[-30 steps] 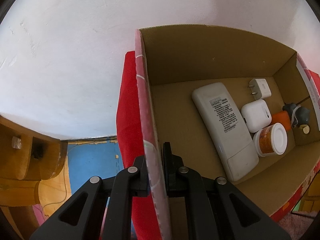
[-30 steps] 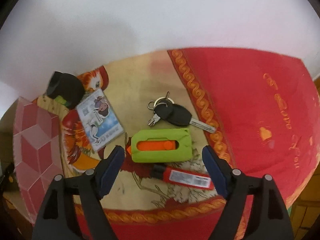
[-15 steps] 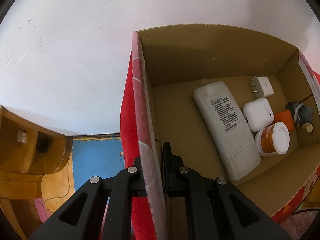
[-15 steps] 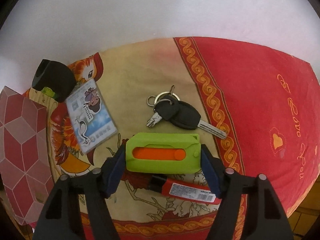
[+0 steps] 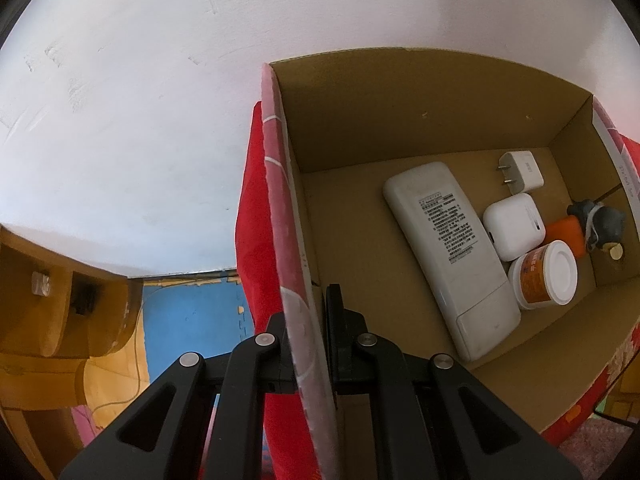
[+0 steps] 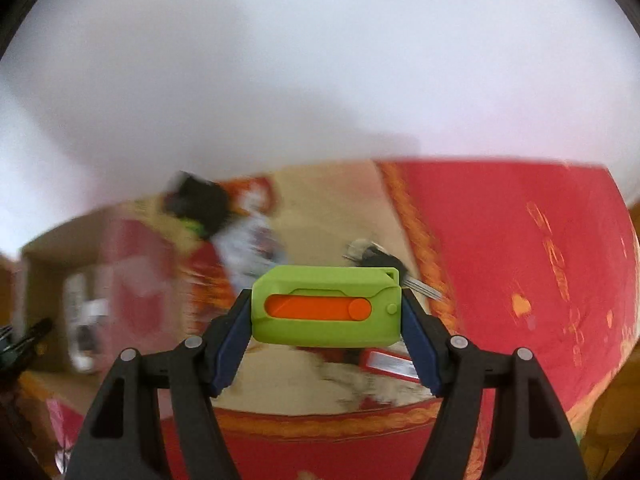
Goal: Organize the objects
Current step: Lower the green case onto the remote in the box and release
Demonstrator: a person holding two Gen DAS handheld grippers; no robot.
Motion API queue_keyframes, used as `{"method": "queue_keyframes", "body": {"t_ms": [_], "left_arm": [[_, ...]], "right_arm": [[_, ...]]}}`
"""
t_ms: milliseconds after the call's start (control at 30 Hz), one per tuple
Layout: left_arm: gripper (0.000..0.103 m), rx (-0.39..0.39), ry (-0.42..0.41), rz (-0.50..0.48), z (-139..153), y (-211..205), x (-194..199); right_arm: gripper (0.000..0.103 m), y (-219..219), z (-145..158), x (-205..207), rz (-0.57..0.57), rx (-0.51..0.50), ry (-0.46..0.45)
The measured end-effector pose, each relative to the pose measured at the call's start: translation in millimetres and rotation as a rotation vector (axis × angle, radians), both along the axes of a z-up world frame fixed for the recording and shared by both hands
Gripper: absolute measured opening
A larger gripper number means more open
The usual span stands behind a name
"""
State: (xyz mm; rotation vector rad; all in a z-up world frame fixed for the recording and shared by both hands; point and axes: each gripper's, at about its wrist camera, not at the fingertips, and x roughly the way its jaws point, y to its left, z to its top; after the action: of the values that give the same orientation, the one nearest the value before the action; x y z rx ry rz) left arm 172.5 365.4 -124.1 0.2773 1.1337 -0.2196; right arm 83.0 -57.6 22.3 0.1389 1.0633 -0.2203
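My right gripper [image 6: 325,312] is shut on a green case with an orange slider [image 6: 326,306], held lengthwise between the blue pads and lifted above the red and cream cloth [image 6: 500,240]. Blurred below it lie the keys [image 6: 376,256], a red marker [image 6: 390,364], a picture card [image 6: 252,248] and a black object [image 6: 200,200]. My left gripper [image 5: 310,332] is shut on the left wall of the cardboard box [image 5: 280,208]. Inside the box lie a white remote [image 5: 448,256], a white charger [image 5: 520,176], a white earbud case [image 5: 514,230], a small jar [image 5: 546,280] and an orange item [image 5: 566,232].
The white wall [image 5: 140,100] stands close behind the box and the table. Left of the box, wooden furniture [image 5: 60,312] and a blue floor mat [image 5: 192,320] show below. A grey figurine [image 5: 600,222] sits in the box's right corner. The cardboard box [image 6: 80,280] shows blurred at the right wrist view's left.
My right gripper closed on the green case and lifted it off the cloth, swinging so the box came into view at the left. The left gripper kept its hold on the box wall.
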Motion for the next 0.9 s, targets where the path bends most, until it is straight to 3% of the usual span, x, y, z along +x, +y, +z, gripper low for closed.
{"method": "queue_keyframes", "body": {"t_ms": [233, 433, 633, 900], "left_arm": [[0.009, -0.009, -0.005, 0.001, 1, 2, 0], [0.009, -0.016, -0.009, 0.004, 2, 5, 0], [0.009, -0.019, -0.012, 0.003, 1, 7, 0], [0.009, -0.028, -0.012, -0.001, 2, 8, 1]], "right_arm": [[0.070, 114, 43, 34, 0.362, 0.015, -0.067], [0.070, 195, 18, 74, 0.565, 0.070, 0.034], [0.070, 238, -31, 96, 0.600, 0.140, 0.196], [0.070, 251, -59, 113, 0.557, 0.101, 0.249]]}}
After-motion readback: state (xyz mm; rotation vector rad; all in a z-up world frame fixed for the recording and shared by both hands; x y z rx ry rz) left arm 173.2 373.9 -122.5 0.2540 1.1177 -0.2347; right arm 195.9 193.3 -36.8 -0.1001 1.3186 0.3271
